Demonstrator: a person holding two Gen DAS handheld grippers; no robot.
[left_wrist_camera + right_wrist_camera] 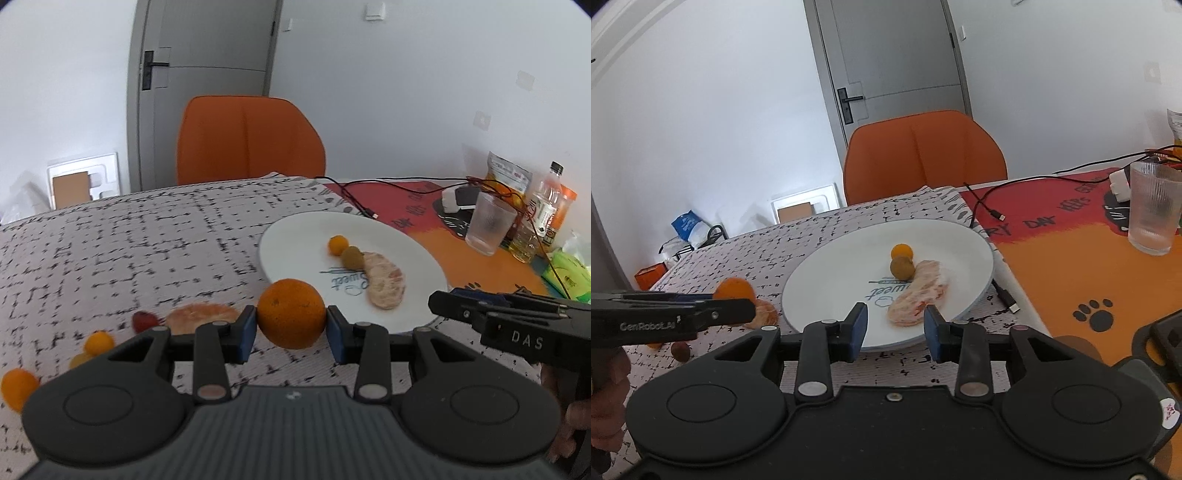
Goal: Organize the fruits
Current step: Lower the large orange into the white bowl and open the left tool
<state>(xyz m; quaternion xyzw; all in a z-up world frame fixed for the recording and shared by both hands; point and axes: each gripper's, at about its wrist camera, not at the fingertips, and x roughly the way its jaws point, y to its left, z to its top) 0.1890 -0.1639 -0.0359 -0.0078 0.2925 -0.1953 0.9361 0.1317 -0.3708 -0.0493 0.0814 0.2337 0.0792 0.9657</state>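
We note the left gripper (290,325) clenched across the widest part of the round, dimpled orange (290,313), held near the white ceramic plate (295,236), firm and likely slippery-skinned, while the right gripper (895,330) hovers with jaws parted and nothing between them.

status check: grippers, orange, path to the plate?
Left gripper shut on orange, short of plate. Right gripper open, empty, over plate's near rim. Path looks clear.
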